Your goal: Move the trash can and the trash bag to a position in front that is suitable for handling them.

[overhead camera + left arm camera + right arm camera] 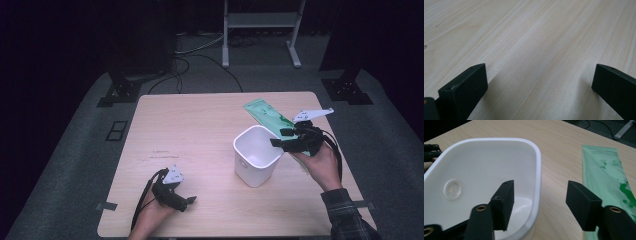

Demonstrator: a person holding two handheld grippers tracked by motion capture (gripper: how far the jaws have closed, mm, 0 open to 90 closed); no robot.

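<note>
At the right half of the table (200,125), one white bin (255,155) is shown upright and empty, with one flat green bag (265,116) lying just beyond it, its long axis running away from the person. The right gripper (537,202) is held astride the bin's near rim, one jaw inside the wall and one outside, parted and not yet pressing. The left gripper (539,85) is seen resting well apart, jaws wide over bare wood. The right hand is judged nearer.

A lab or studio: a bare wooden table (200,130) on grey carpet (75,165), dark surroundings, cables (200,55) and a white stand (262,30) at the frame's top.
</note>
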